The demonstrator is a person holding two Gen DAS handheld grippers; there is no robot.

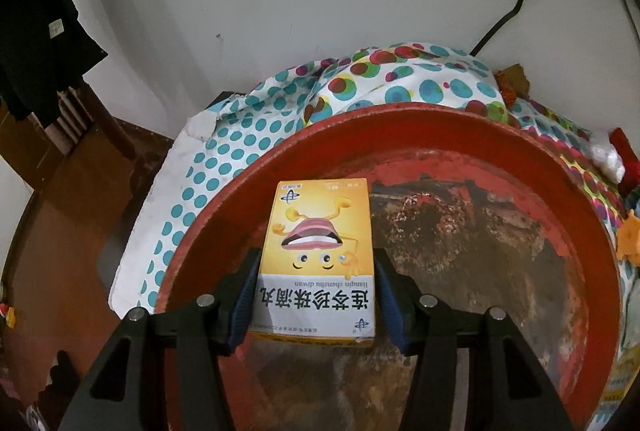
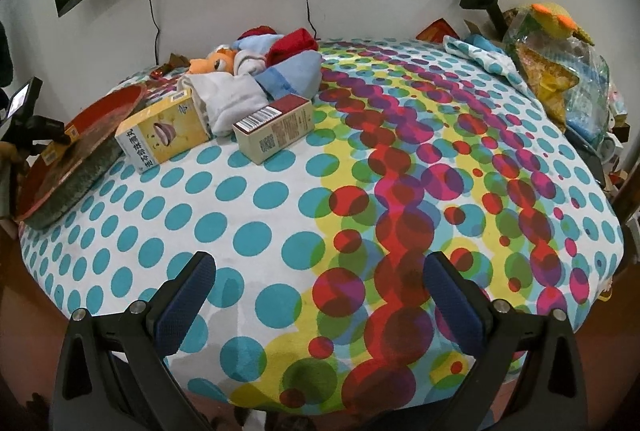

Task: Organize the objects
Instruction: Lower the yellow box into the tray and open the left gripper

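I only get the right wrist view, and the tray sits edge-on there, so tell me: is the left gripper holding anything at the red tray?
Observer: Yes. The left gripper has its jaws shut on a yellow box, pads against both long sides.
Operator: Is the box inside the tray?
Observer: It is over the red tray, near its left rim; whether it touches the floor I cannot tell.
Operator: What is the tray floor like?
Observer: Worn, with brown patches showing through the red paint.
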